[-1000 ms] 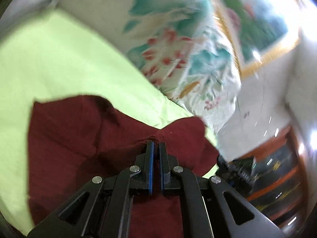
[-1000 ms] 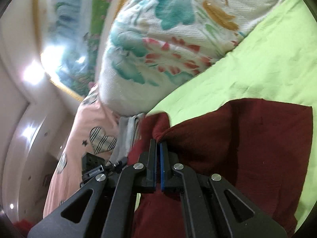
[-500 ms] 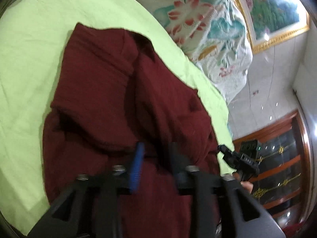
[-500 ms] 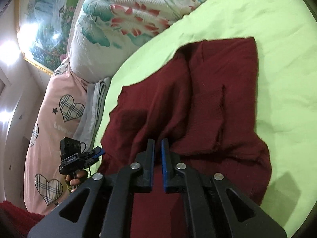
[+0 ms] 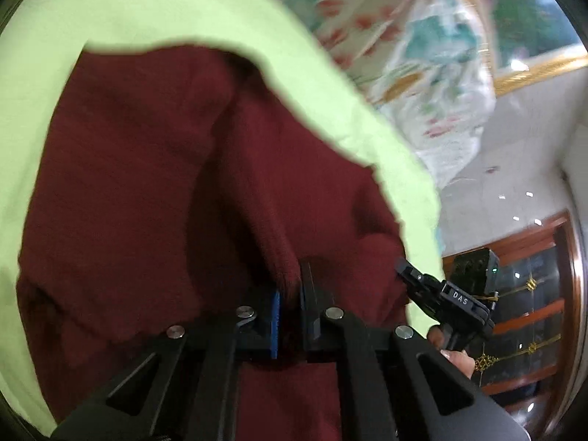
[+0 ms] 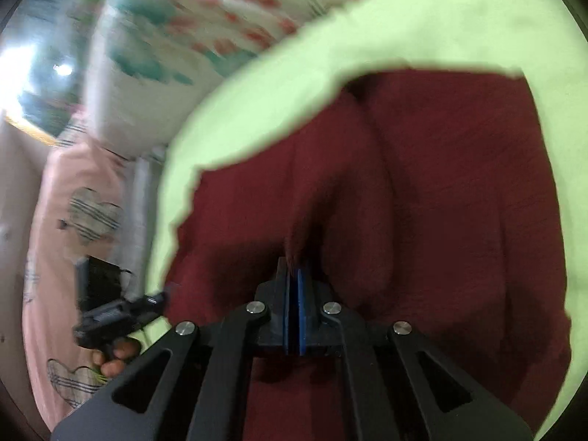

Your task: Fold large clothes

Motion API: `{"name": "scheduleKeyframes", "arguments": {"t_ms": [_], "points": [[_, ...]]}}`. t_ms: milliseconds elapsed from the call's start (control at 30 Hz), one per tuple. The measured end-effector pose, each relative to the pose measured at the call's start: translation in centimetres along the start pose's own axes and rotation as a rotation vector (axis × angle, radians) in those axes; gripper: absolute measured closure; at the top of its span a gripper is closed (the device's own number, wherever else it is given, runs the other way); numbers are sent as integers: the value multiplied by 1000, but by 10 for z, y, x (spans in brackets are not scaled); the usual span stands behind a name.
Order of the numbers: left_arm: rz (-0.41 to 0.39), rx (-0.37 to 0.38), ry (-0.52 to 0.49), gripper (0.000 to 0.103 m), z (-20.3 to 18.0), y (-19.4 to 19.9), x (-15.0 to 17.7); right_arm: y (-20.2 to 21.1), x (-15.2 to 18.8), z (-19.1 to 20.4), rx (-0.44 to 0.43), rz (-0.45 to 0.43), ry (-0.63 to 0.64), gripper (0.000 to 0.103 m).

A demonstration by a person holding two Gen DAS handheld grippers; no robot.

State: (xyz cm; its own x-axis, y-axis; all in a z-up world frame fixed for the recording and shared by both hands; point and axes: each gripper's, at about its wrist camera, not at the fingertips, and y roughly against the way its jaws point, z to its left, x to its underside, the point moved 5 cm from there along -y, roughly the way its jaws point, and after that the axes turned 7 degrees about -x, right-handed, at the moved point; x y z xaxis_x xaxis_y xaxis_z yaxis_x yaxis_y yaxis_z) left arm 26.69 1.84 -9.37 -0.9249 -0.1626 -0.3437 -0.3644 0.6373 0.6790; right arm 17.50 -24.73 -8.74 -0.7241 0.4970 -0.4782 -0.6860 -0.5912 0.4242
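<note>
Floral pillow (image 5: pixel 422 73) blocks ahead — green sheet (image 5: pixel 110 11) open.

place: home bedroom | signs: green bedsheet (image 5: pixel 147 18), floral pillow (image 5: pixel 433 73), gilt-framed painting (image 5: pixel 533 29), wooden cabinet (image 5: pixel 533 294)

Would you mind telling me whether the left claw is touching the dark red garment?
Touching. The left wrist view shows the left claw closed on a ridge of the dark red garment, cloth pinched between its pads.
</note>
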Motion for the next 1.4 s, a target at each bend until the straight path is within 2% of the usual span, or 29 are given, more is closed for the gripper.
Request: {"name": "scheduleKeyframes", "arguments": {"t_ms": [67,100,133,200,333,433,533,567,633,700,800,900,967,1000,1067,1133,1167,1233,1300,1400], "points": [[-98,130,-25,97,-11,23,-5,22,-11,14,-194,-107,7,100],[-129,157,-37,97,-12,31,-5,37,-15,17,-281,-166,10,100],[-159,161,-60,97,-12,37,-5,45,-16,16,-297,-193,17,100],[-164,115,-89,97,-5,36,-1,46,-12,4,-222,-170,33,100],[-102,27,-43,97,29,12,14,33,5,-35,-59,-86,-18,100],[-89,-14,-28,97,39,-1,19,32,13,-48,-44,-79,-35,100],[-109,2,-49,97,32,3,21,39,15,-41,-74,-93,1,100],[-113,-20,-66,97,29,3,21,41,15,-38,-53,-89,24,100],[-99,-112,-112,97,29,-1,24,36,17,-40,39,-52,42,100],[-65,-163,-112,96,35,-10,29,30,23,-44,105,-6,39,100],[-70,-171,-102,95,36,-10,34,35,25,-46,131,-19,13,98],[-78,-196,-108,94,34,-7,38,54,23,-28,162,-105,45,96],[-77,-209,-113,93,32,-7,40,61,25,-6,130,-147,92,96],[-77,-220,-116,93,31,-9,40,57,29,6,92,-136,121,96],[-75,-237,-117,92,31,-8,42,40,34,19,72,-80,157,96],[-71,-248,-111,91,30,-7,42,22,38,10,135,-29,146,96],[-68,-256,-107,89,30,-6,43,13,39,-8,219,5,103,96],[-68,-254,-98,86,31,-1,43,10,40,-29,278,10,51,96],[-75,-260,-98,83,31,4,46,18,44,-40,243,-13,-8,96],[-83,-261,-96,81,32,14,54,36,50,-28,215,-48,11,96]]}}
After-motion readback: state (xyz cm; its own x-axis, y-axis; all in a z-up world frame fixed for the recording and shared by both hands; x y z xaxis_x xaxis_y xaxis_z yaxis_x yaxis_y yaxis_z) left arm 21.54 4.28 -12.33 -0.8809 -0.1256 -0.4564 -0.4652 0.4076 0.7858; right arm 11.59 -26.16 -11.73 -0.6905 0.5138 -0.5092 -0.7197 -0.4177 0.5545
